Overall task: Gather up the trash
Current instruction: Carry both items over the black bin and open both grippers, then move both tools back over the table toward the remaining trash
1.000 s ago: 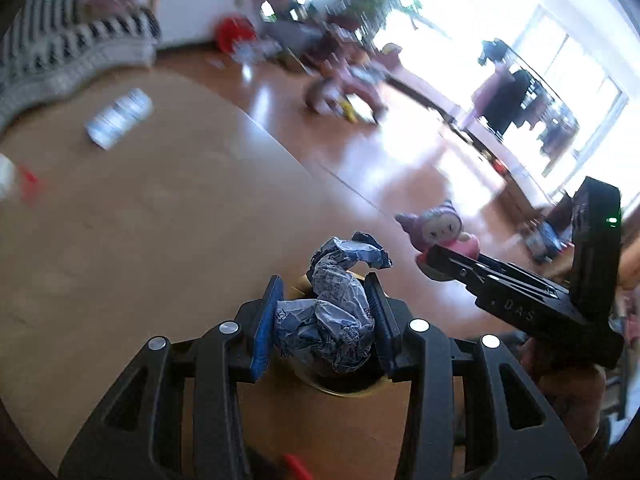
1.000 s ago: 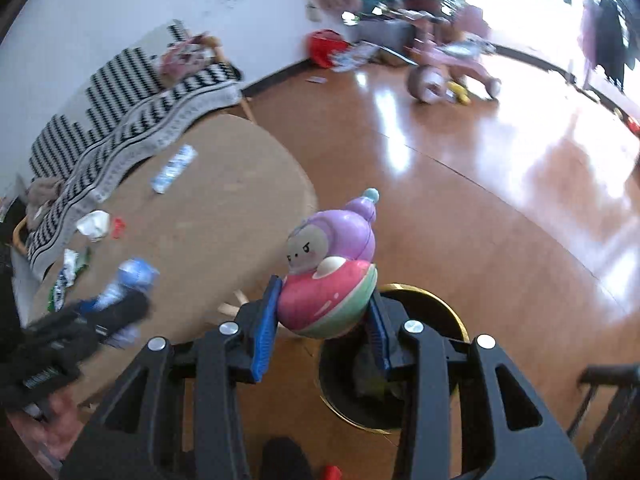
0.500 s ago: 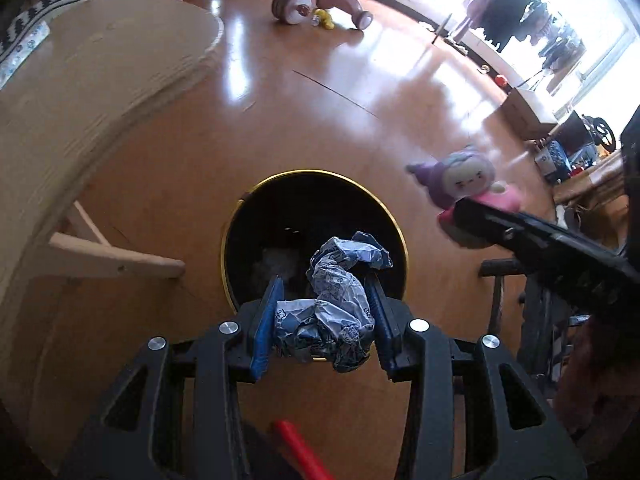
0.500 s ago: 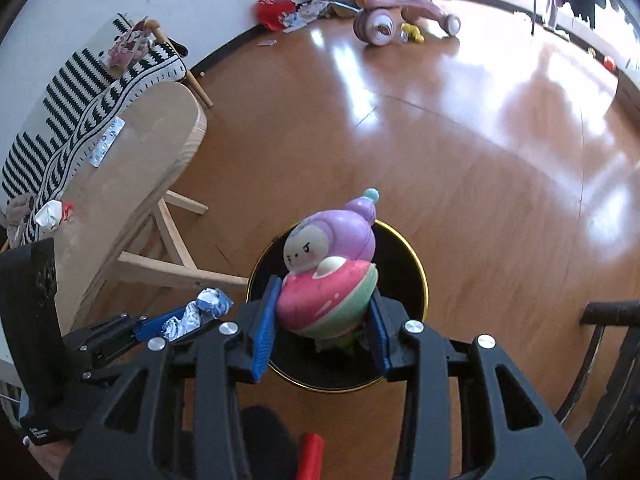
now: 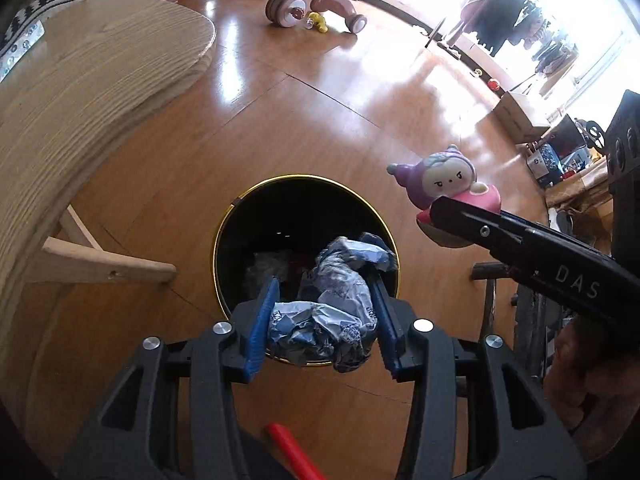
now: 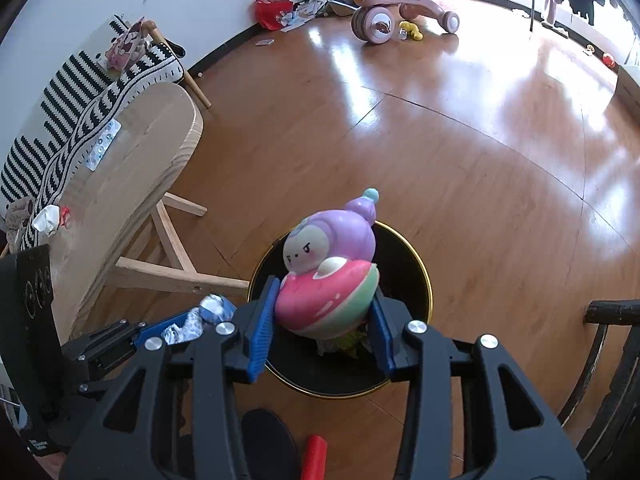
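My left gripper (image 5: 324, 320) is shut on a crumpled silver-blue wrapper (image 5: 332, 308) and holds it above the near rim of a black bin with a gold rim (image 5: 224, 240) on the floor. Some trash lies inside the bin. My right gripper (image 6: 324, 320) is shut on a purple and pink toy figure (image 6: 328, 276) above the same bin (image 6: 424, 280). The right gripper with the toy (image 5: 444, 184) shows at the right in the left wrist view. The left gripper with the wrapper (image 6: 200, 316) shows at the left in the right wrist view.
A round wooden table (image 5: 80, 92) stands left of the bin, its legs (image 6: 168, 248) close to it. A foil strip (image 6: 102, 144) and small scraps (image 6: 48, 218) lie on it. A dark chair (image 6: 612, 344) stands at the right. A pink tricycle (image 6: 396, 4) stands far off.
Both grippers have swung from over the table to above the bin and moved a little closer to it. Each still holds its item.
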The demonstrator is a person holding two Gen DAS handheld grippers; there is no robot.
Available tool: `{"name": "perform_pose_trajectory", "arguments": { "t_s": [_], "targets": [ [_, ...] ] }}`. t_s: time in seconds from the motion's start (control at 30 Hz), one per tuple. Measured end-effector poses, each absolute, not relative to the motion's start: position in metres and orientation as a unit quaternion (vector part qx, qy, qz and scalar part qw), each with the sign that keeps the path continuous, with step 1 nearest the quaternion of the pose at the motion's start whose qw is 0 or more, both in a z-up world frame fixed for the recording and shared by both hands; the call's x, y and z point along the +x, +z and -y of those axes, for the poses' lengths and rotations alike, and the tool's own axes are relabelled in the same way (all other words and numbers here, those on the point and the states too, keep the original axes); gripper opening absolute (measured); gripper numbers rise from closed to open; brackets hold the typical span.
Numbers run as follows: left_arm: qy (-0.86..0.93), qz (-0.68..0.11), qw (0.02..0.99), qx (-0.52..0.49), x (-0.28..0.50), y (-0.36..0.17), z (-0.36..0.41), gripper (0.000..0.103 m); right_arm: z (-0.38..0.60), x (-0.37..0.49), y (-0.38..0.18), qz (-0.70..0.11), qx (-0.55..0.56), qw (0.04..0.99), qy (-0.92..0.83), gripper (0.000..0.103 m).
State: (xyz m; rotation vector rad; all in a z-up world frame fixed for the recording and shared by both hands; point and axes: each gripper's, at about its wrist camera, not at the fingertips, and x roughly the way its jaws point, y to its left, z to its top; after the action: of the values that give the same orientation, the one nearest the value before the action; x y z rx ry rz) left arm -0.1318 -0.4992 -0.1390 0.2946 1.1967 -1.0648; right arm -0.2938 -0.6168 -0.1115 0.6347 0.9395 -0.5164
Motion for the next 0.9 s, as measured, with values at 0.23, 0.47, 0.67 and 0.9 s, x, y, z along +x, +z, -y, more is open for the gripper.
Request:
{"name": "perform_pose_trajectory", "arguments": {
  "t_s": [0.23, 0.47, 0.67, 0.9],
  "targets": [
    [-0.47, -0.529, 0.695, 0.13, -0.131, -0.134, 0.498, 0.075, 0.616, -0.291, -0.104, -0.431, 0.297, 0.816, -0.245, 0.059],
    [-0.46, -0.533, 0.7, 0.123, -0.13, -0.132, 0.494, 0.08, 0.612, -0.288, -0.099, -0.428, 0.294, 0.818, -0.249, 0.068],
    [-0.445, -0.517, 0.727, 0.08, -0.109, -0.099, 0.468, 0.08, 0.603, -0.271, -0.064, -0.402, 0.272, 0.839, -0.245, 0.075],
    [-0.377, -0.435, 0.818, 0.003, -0.025, -0.005, 0.351, 0.085, 0.557, -0.205, -0.015, -0.37, 0.246, 0.874, -0.198, 0.078]
  ]
}}
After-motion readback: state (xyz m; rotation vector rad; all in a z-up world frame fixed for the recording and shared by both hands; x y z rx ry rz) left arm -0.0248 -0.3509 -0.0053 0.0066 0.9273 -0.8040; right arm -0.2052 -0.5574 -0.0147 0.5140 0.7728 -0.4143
